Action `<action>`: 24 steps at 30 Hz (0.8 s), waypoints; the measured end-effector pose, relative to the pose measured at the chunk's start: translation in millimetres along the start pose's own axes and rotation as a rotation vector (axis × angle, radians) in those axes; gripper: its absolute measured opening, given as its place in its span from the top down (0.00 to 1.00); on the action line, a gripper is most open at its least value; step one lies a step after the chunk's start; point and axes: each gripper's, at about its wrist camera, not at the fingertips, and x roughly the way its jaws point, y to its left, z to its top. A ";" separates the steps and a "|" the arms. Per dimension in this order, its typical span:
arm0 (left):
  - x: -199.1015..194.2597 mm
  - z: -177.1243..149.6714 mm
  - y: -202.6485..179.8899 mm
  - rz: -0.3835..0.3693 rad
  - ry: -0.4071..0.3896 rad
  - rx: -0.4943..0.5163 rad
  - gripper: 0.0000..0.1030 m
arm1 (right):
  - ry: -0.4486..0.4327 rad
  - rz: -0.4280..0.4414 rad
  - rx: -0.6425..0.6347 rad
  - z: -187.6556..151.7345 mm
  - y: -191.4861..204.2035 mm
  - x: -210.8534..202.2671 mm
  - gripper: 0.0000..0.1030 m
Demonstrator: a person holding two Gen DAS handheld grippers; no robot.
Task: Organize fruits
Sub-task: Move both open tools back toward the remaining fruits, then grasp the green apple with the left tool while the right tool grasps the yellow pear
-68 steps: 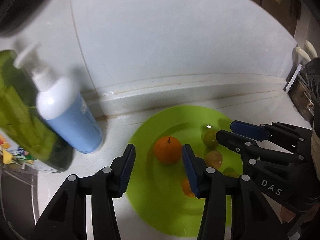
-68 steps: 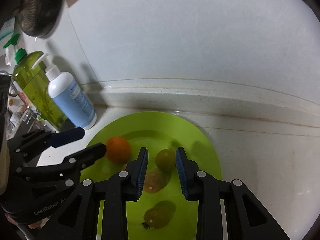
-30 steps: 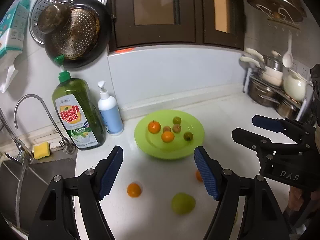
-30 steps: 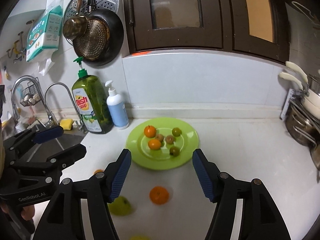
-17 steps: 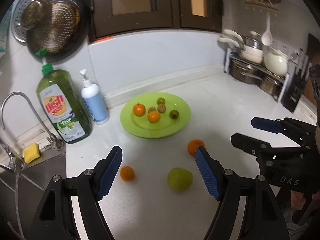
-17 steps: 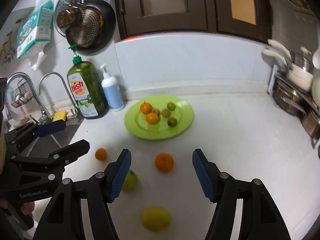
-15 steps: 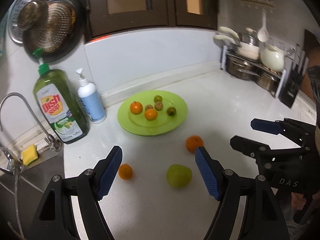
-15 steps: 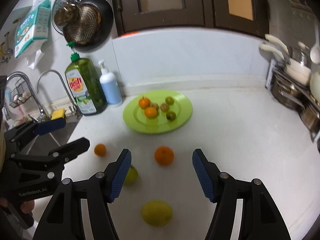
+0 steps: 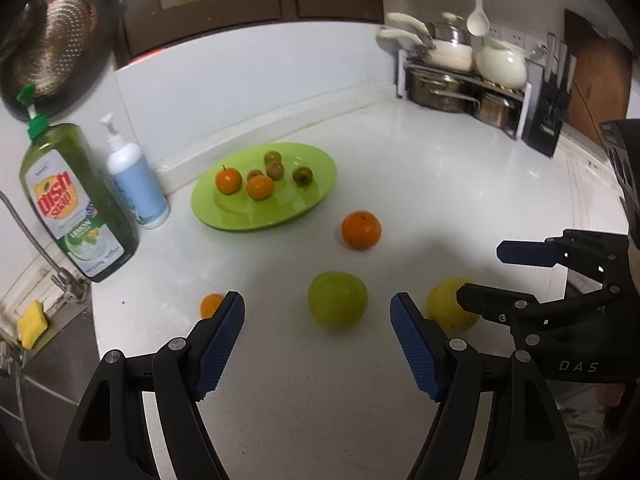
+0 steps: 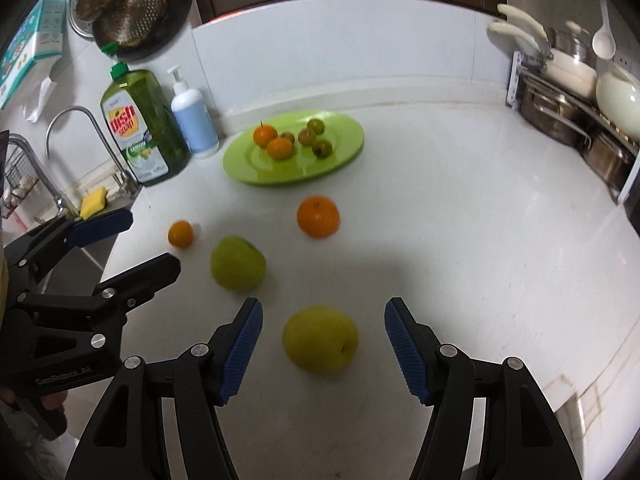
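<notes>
A lime-green plate point(image 9: 320, 196) point(image 10: 352, 148) near the back wall holds two small oranges and several small brownish-green fruits. Loose on the white counter lie a large orange point(image 9: 361, 230) point(image 10: 318, 216), a green apple point(image 9: 337, 300) point(image 10: 238, 264), a yellow fruit point(image 9: 448, 312) point(image 10: 320, 345) and a small orange point(image 9: 210, 305) point(image 10: 181, 234). My left gripper point(image 9: 318, 342) is open, with the green apple just ahead between its fingers, untouched. My right gripper point(image 10: 323, 350) is open around the yellow fruit, pads apart from it.
A green dish-soap bottle point(image 9: 76, 200) point(image 10: 144, 120) and a white-and-blue pump bottle point(image 9: 136, 184) point(image 10: 194, 116) stand left of the plate. A sink with tap point(image 10: 80, 120) and yellow sponge point(image 9: 31, 322) lies left. A rack of pots point(image 9: 460, 80) fills the back right corner.
Both grippers have backed away from the plate and sunk toward the counter. The loose fruits came into view and now lie close in front of the open fingers.
</notes>
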 end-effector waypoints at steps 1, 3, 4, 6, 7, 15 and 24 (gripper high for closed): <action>2.5 -2.3 0.1 -0.006 0.005 0.004 0.27 | 0.005 -0.004 0.000 -2.2 0.6 1.3 0.38; 7.1 -4.7 1.5 -0.013 0.019 0.012 0.27 | 0.020 -0.012 0.004 -6.5 1.8 5.9 0.38; 10.2 -6.0 1.8 -0.019 0.025 0.018 0.27 | 0.024 -0.016 0.007 -7.3 2.1 7.2 0.38; 14.9 -7.7 1.4 -0.024 0.032 0.027 0.27 | 0.040 -0.020 0.018 -10.1 1.4 11.8 0.38; 17.5 -8.4 1.2 -0.024 0.035 0.035 0.27 | 0.047 -0.020 0.026 -11.4 1.0 14.3 0.38; 34.0 -10.0 2.7 -0.050 0.040 0.070 0.28 | 0.075 0.000 0.041 -17.5 2.4 28.1 0.38; 55.5 -8.8 -1.6 -0.083 0.063 0.077 0.32 | 0.091 0.010 0.046 -21.2 2.4 36.5 0.42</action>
